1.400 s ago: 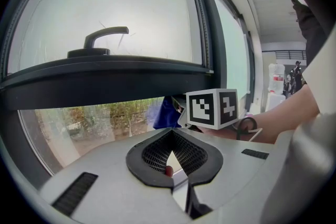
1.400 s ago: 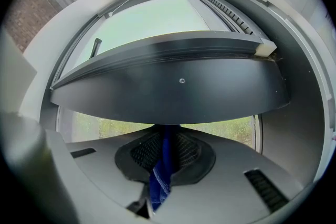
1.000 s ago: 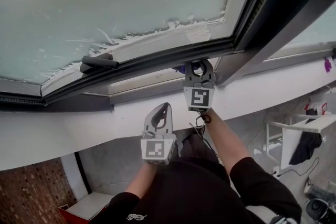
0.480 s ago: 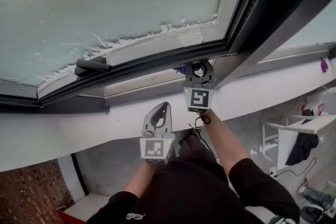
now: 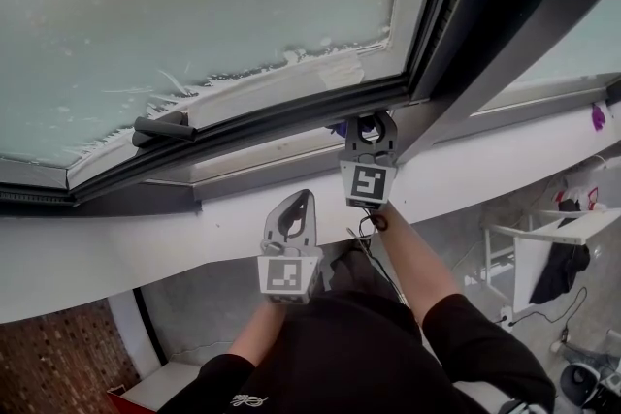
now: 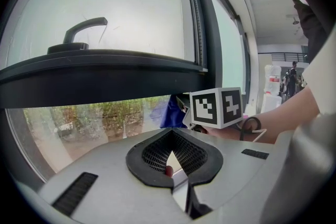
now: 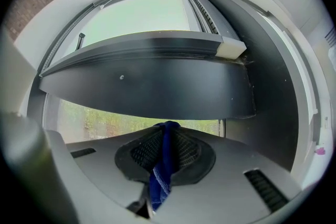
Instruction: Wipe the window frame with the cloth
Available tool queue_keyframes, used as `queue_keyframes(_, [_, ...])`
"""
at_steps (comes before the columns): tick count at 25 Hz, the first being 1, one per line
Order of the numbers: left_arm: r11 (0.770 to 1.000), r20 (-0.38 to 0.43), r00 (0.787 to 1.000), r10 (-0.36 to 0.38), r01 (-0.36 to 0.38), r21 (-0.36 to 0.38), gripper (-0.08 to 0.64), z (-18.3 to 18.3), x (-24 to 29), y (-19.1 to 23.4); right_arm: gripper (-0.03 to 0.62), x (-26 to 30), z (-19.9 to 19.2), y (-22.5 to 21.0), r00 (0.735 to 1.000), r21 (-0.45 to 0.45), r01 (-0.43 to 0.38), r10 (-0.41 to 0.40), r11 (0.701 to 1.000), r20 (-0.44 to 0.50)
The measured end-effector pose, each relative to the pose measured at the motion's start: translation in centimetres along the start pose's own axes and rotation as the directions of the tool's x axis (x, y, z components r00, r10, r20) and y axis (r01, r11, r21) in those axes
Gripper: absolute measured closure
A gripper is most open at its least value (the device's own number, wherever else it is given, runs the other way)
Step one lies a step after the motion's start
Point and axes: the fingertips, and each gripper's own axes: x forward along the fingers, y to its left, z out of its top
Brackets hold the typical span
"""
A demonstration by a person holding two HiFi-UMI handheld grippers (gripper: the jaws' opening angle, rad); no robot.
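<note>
The right tongs (image 5: 372, 123) are clamped on a blue cloth (image 7: 161, 176). The fabric is pinched between the ribbed pads and hangs down in a fold towards the camera in the right gripper view. The top of the cloth reaches the lower edge of the dark window frame (image 5: 272, 121), close to the corner where the open sash meets the upright. In the head view only a small blue tuft shows beside the jaws. The left tongs (image 5: 299, 204) are closed with nothing between them, held lower and apart from the frame over the white sill (image 5: 146, 238). A dark handle (image 5: 160, 126) sits on the sash well to the left, below the frosted pane (image 5: 194, 24).
</note>
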Motion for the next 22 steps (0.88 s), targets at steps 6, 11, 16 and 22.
queue_keyframes(6, [0.999, 0.003, 1.0, -0.027, 0.027, 0.02, 0.555, 0.2, 0.5, -0.6, 0.571, -0.1, -0.3, -1.5, 0.998, -0.014, 0.053, -0.053, 0.999, -0.018])
queue_keyframes(11, [0.999, 0.005, 0.999, -0.04, 0.04, 0.023, 0.555, 0.4, 0.8, -0.8, 0.571, -0.1, -0.4, -2.1, 0.995, -0.049, 0.092, -0.094, 0.995, -0.044])
queue_keyframes(16, [0.998, -0.004, 0.999, -0.052, 0.052, 0.031, 0.556, 0.4, 0.9, -0.7, 0.571, -0.1, -0.7, -2.9, 0.987, -0.074, 0.137, -0.143, 0.988, -0.071])
queue_keyframes(22, [0.996, -0.016, 0.997, -0.072, 0.072, 0.043, 0.555, 0.3, 1.5, -0.5, 0.571, -0.4, -1.5, -4.3, 0.97, -0.095, 0.211, -0.221, 0.973, -0.098])
